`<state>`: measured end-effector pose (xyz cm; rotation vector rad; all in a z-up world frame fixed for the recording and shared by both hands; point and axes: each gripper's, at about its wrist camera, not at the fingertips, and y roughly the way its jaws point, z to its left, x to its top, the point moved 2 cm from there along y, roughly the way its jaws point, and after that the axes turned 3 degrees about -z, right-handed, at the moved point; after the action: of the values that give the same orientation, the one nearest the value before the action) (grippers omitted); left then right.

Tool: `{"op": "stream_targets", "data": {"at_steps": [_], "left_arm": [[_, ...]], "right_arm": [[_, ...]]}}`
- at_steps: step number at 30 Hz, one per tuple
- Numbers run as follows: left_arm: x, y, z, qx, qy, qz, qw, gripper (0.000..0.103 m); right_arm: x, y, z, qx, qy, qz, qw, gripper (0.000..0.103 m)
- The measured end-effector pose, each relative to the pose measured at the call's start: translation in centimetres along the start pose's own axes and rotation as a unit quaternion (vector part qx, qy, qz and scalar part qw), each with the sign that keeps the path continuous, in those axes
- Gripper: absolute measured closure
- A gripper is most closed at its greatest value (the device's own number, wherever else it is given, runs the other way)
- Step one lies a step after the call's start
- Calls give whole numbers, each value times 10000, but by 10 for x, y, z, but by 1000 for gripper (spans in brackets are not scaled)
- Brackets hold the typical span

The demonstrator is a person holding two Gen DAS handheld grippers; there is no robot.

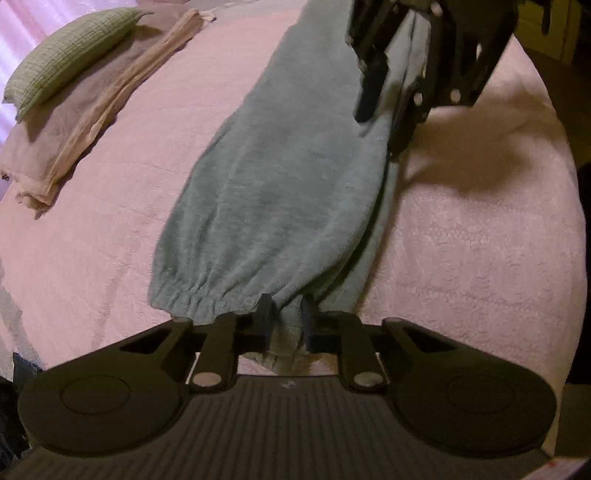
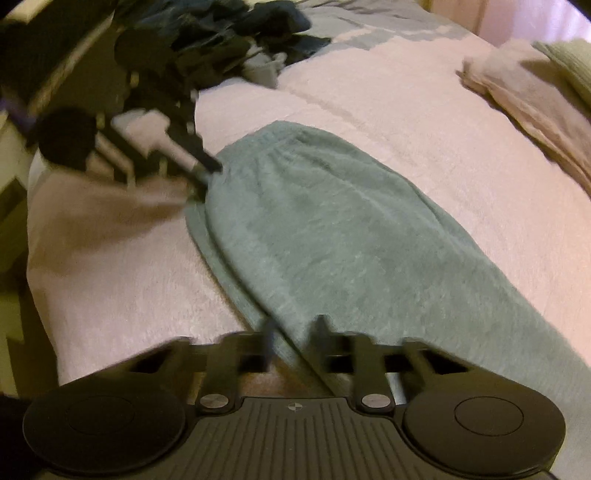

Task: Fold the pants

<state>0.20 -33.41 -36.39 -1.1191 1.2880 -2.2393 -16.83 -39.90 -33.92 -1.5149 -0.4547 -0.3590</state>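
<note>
Both my fingertip pairs are partly cut off by my own housings, and the right wrist view is motion-smeared, so edges there are soft.

Left gripper (image 1: 285, 321): pitched steeply down, jaws nearly closed, pinching a bunched bit of the pants (image 1: 280, 177) at the elastic cuff. What's under the pinch is hidden by my body. In the right view it shows as a blurred dark frame (image 2: 201, 171) at the far left edge of the fabric.

Pants: teal, fleecy, legs stacked one on the other, lying lengthwise mid-bed on the pink quilted bedspread (image 1: 480, 258). Gathered cuff near my left jaws; a second layer peeks out along the right edge.

Right gripper (image 2: 293, 334): also pitched down, jaws closed on the pants edge (image 2: 332, 229) at the near end.

Far left on the bed: green ribbed pillow (image 1: 70, 51) on folded beige cloth (image 1: 85, 122). Dark clothes pile (image 2: 236, 33), unreadable.
</note>
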Motion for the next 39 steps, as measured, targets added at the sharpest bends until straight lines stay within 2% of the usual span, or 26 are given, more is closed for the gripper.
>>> {"op": "stream_targets", "data": {"at_steps": [1,2,6,10,12,14,15,19,21,23,28,31,32,33,35,39], "left_arm": [[-2,-5,3,-27,-71,-36,10000,100],[-3,-9,5,-38,-108,-55,9999,102],[-13,-12,-2,-127,4,118,9998,103],[-19,-3,-3,-179,-240,250,9992,103],[-16,-7,-1,-191,-338,228,9990,103],[-12,-14,5,-186,-525,248,9981,103],[-8,-17,7,-153,-563,254,9980,103],[26,-27,16,-57,-594,189,9980,101],[53,-26,16,-54,-453,96,9989,97],[88,-21,12,-70,-370,-74,9993,95],[198,8,-21,-233,11,-599,9979,90],[268,35,-56,-361,236,-838,9956,84],[290,46,-71,-413,303,-892,9947,82],[309,57,-84,-487,346,-917,9940,80],[345,84,-115,-631,552,-921,9922,74],[393,132,-165,-707,1066,-762,9889,74]], "right_arm": [[1,-3,0,-6,48,-54,10000,100],[2,-5,1,2,47,-73,10000,101],[-7,5,9,49,-89,25,9999,101],[-9,6,1,57,210,-20,9998,99],[-12,-5,-2,-22,343,-75,9994,88],[-20,-22,-10,-173,633,-190,9977,67],[-27,-34,-18,-244,857,-239,9957,63],[-69,-86,-62,-918,1701,-316,9806,60],[-103,-115,-94,-1331,2290,-336,9637,60],[-145,-147,-131,-1744,2991,-366,9374,59],[-270,-229,-230,-2608,4509,-610,8514,59],[-338,-262,-288,-2780,5154,-825,8064,57],[-357,-271,-306,-2784,5302,-926,7955,56],[-375,-278,-325,-2784,5417,-1016,7866,56],[-401,-287,-353,-2718,5533,-1113,7795,55],[-436,-294,-395,-2469,5587,-1214,7824,54]]}}
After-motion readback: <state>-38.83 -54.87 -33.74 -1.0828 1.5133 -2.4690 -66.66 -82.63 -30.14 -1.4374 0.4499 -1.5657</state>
